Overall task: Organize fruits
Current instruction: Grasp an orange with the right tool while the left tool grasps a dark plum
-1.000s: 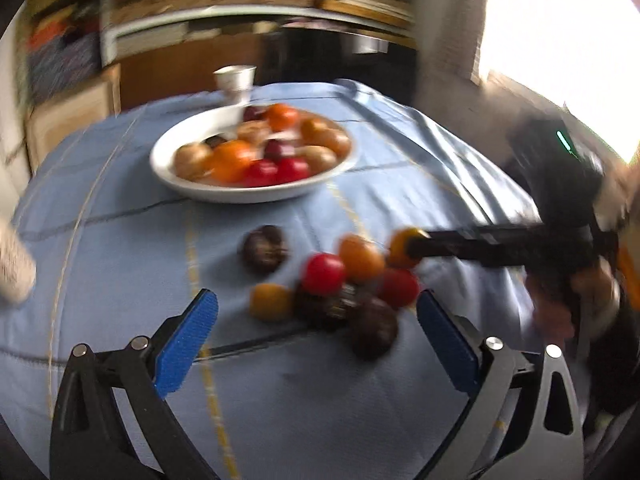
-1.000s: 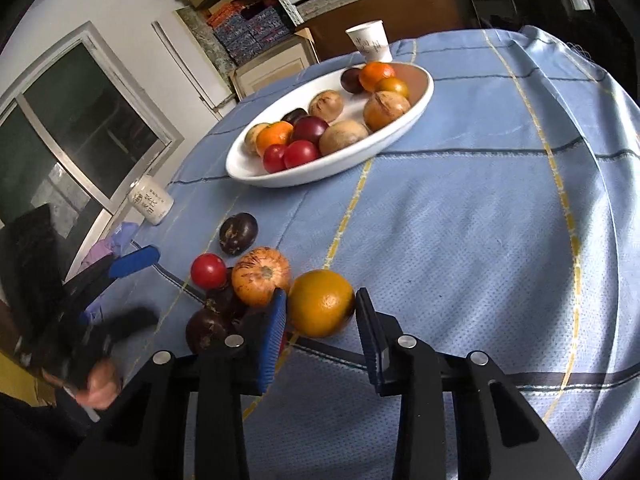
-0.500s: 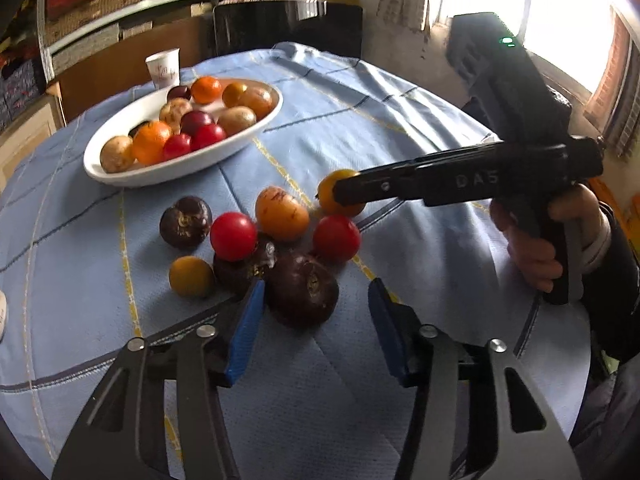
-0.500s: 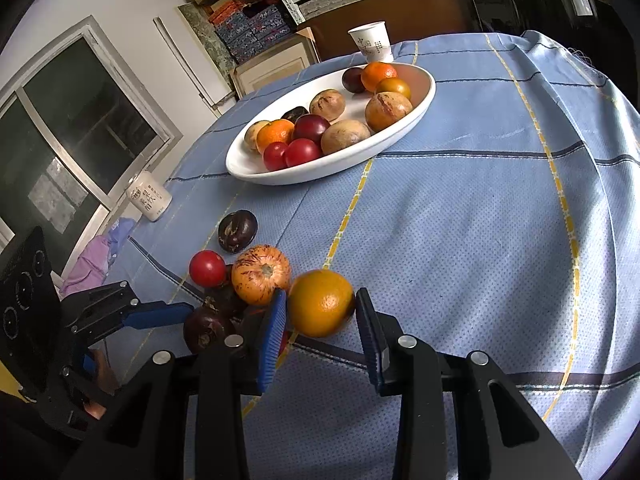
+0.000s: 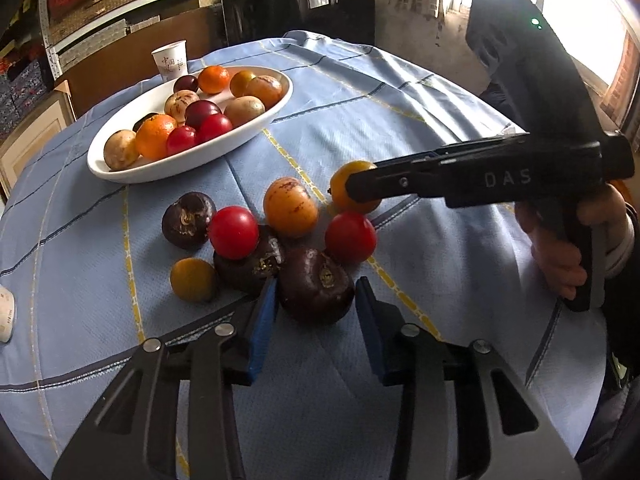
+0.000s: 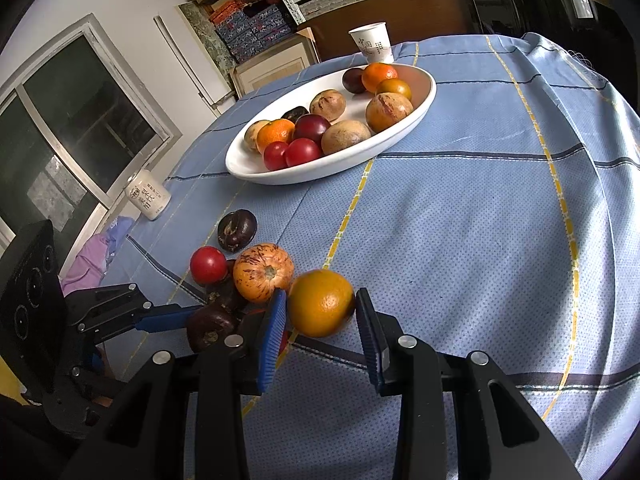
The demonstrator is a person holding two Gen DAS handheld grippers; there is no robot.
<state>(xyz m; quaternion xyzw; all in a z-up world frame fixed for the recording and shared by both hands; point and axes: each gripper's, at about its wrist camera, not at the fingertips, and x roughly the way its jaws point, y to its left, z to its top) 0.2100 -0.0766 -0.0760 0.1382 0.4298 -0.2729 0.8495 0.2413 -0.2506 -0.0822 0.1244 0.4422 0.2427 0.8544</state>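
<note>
Fingers, left gripper [image 5: 316, 304]: straddling the dark fruit [image 5: 316, 290] at lower centre, pads apparently just touching, not clearly clamped.
Fingers, right gripper [image 6: 322, 314]: pinching the orange [image 6: 321, 303] at lower centre.
Advice: lift straight up, clear of neighbours, toward the white dish [image 6: 400, 136] at upper centre.

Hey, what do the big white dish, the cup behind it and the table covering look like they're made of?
Dish: probably glazed ceramic, going by its smooth, glossy white rim; plastic can't be ruled out.
Cup: likely paper, with thin matte walls, a rolled lip and printed characters.
Table covering: woven cloth, matte blue with a dotted weave, stripes and folds at the far edge.
</note>
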